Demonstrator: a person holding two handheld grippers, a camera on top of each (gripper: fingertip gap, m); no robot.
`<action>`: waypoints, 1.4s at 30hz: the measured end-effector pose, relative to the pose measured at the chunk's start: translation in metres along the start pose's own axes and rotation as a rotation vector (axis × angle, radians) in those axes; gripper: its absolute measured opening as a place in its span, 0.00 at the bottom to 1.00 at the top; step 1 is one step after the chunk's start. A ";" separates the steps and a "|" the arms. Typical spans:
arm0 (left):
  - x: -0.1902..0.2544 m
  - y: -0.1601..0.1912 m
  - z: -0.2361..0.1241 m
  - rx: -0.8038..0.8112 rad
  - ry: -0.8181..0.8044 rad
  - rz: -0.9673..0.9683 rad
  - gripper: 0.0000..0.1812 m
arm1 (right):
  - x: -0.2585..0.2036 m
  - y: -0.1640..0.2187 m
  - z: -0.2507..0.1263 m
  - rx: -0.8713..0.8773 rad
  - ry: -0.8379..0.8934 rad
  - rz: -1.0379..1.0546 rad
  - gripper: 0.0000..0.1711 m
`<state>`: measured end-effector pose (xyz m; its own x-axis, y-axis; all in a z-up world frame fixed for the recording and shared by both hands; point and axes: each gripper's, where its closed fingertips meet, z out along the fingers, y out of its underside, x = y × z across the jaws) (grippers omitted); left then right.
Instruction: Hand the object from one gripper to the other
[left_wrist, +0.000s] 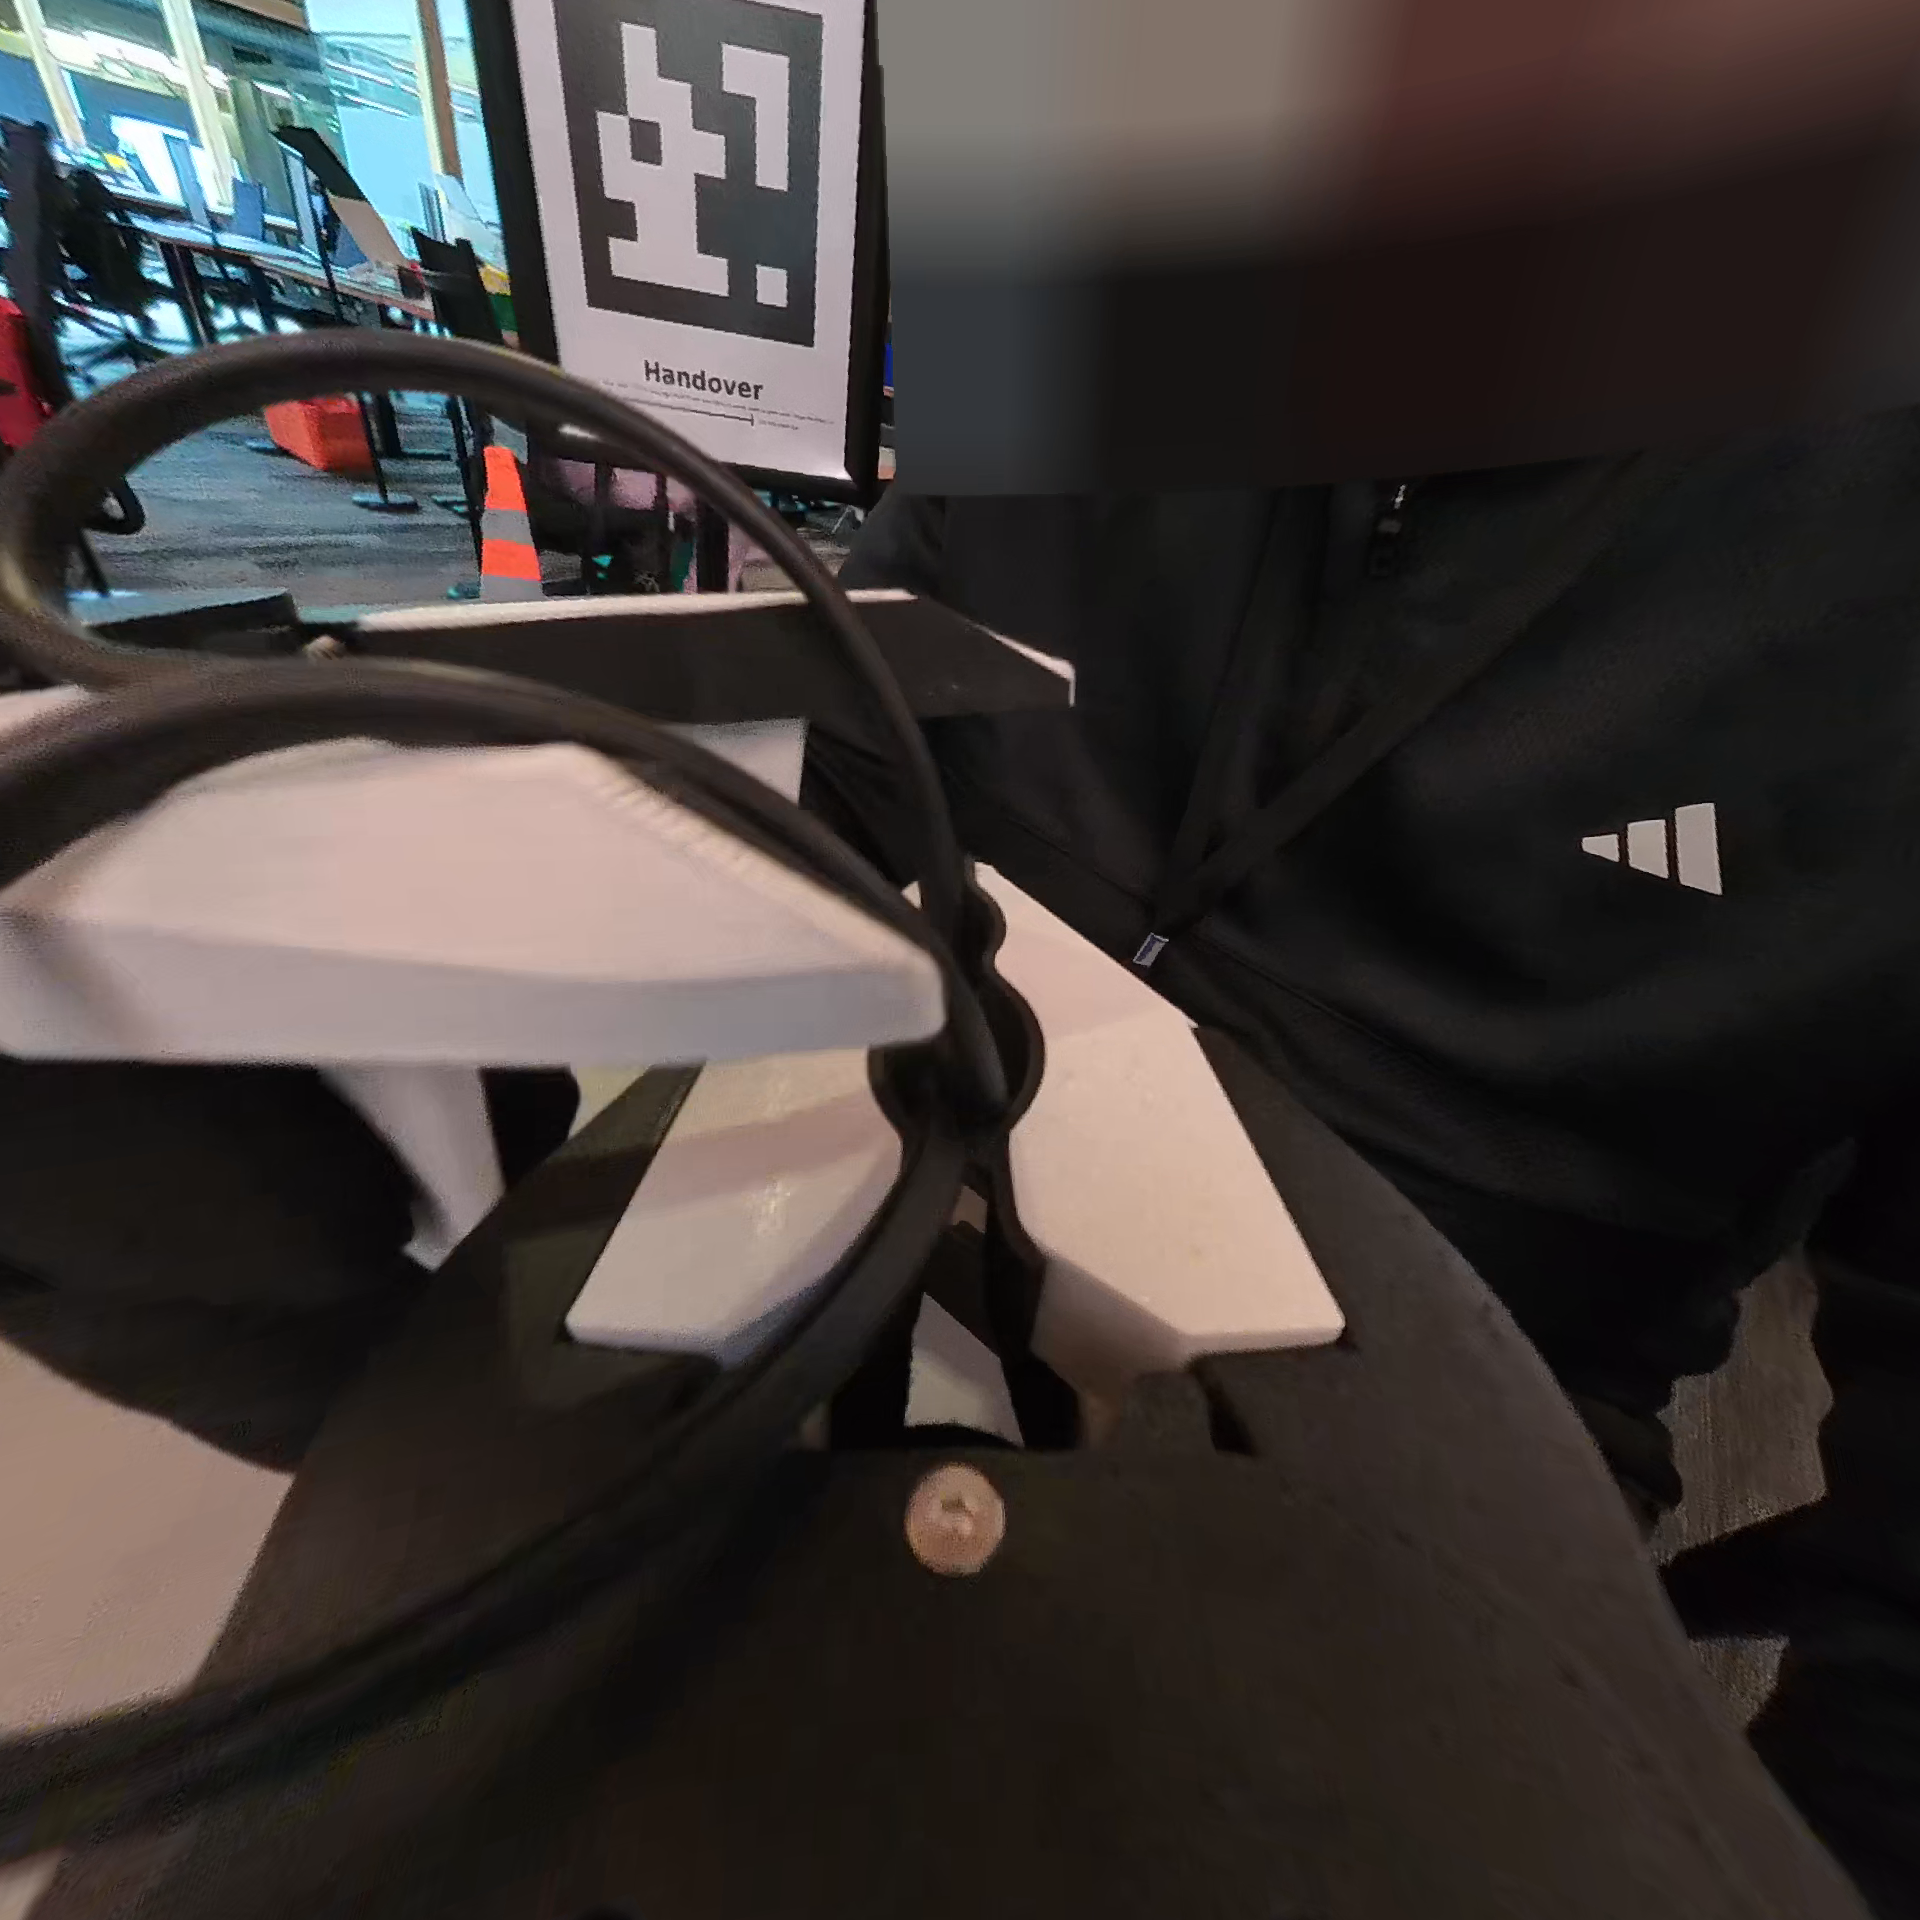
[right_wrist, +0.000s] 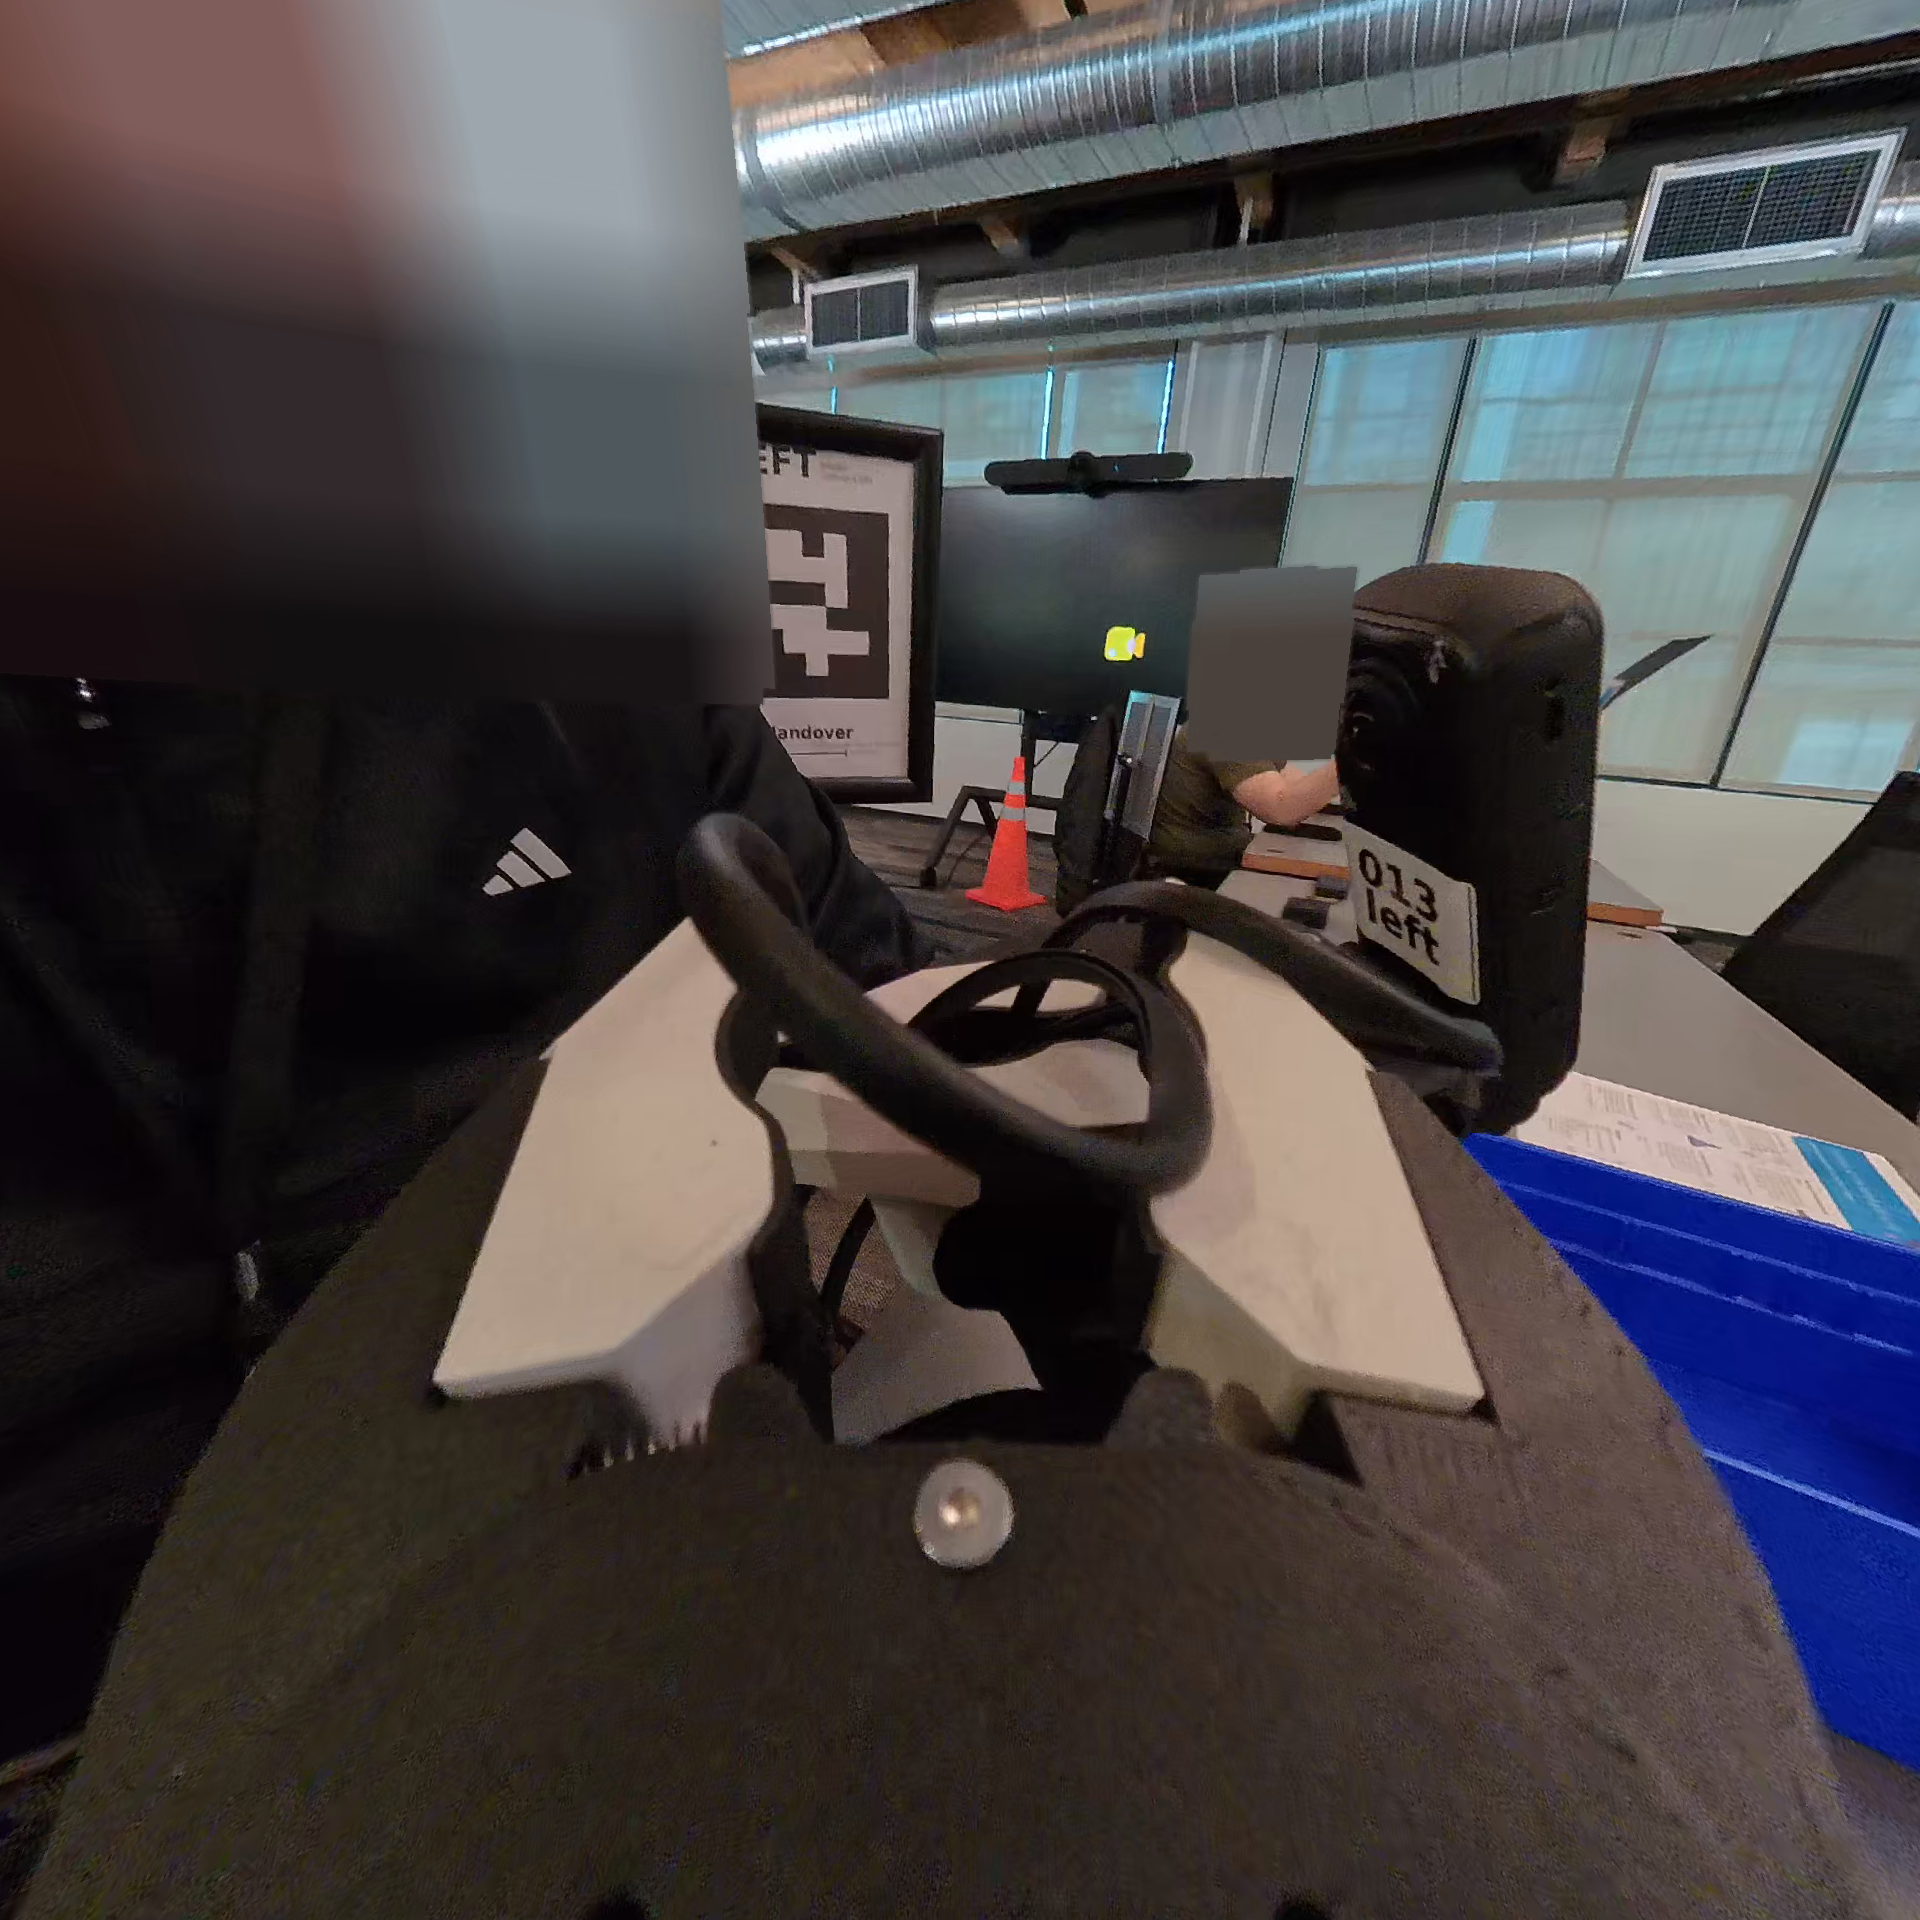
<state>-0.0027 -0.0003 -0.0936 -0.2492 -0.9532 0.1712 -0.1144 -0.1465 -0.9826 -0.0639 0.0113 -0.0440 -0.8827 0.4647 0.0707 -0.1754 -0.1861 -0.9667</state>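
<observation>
In my left wrist view, a coiled black cable (left_wrist: 582, 727) looped from nine o'clock across the centre, one strand curving up toward eleven o'clock and another sweeping down toward seven. My left gripper (left_wrist: 977, 1101) had its white fingers (left_wrist: 1164, 1195) drawn close on a strand of that cable just right of centre, the jaws nearly together with the strand pinched between them. A white finger of the other gripper (left_wrist: 468, 914) lay across the view at nine o'clock, inside the loop and crossing my own left finger. Behind it, at twelve o'clock, stood a framed marker sign (left_wrist: 696, 229), with an orange traffic cone (left_wrist: 507, 530) below it toward eleven. At three o'clock was my black zip jacket (left_wrist: 1455, 831).

In my right wrist view, the jacket (right_wrist: 312, 935) filled nine o'clock. My right gripper (right_wrist: 966, 1174) sat at centre with its white fingers (right_wrist: 623, 1195) partly open, wider apart than the cable between them; I could not tell whether they truly gripped it. The cable (right_wrist: 935, 1091) was bunched in the gap, one loop rising toward eleven o'clock. The left gripper's white finger (right_wrist: 862, 1143) reached into the same gap, and its black body (right_wrist: 1475, 831) with a white label stood at two o'clock. A blue bin (right_wrist: 1714, 1351) lay at four o'clock on the grey counter (right_wrist: 1683, 1018).
</observation>
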 end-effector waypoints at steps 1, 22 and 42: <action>-0.001 0.000 -0.001 0.003 -0.004 -0.002 0.00 | 0.000 0.000 -0.001 -0.005 0.003 -0.004 0.37; -0.072 -0.010 -0.071 0.052 -0.510 -0.038 0.34 | 0.059 -0.008 -0.044 -0.101 0.383 -0.041 0.00; -0.131 0.016 -0.119 -0.127 -0.977 -0.058 0.57 | 0.080 0.004 -0.061 -0.270 0.560 -0.033 0.00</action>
<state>-0.0859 0.1532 -0.1234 0.6575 -0.7529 0.0279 -0.2178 -0.2254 -0.9496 -0.1089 0.1010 -0.0575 -0.5031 0.8636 0.0325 -0.0175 0.0274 -0.9995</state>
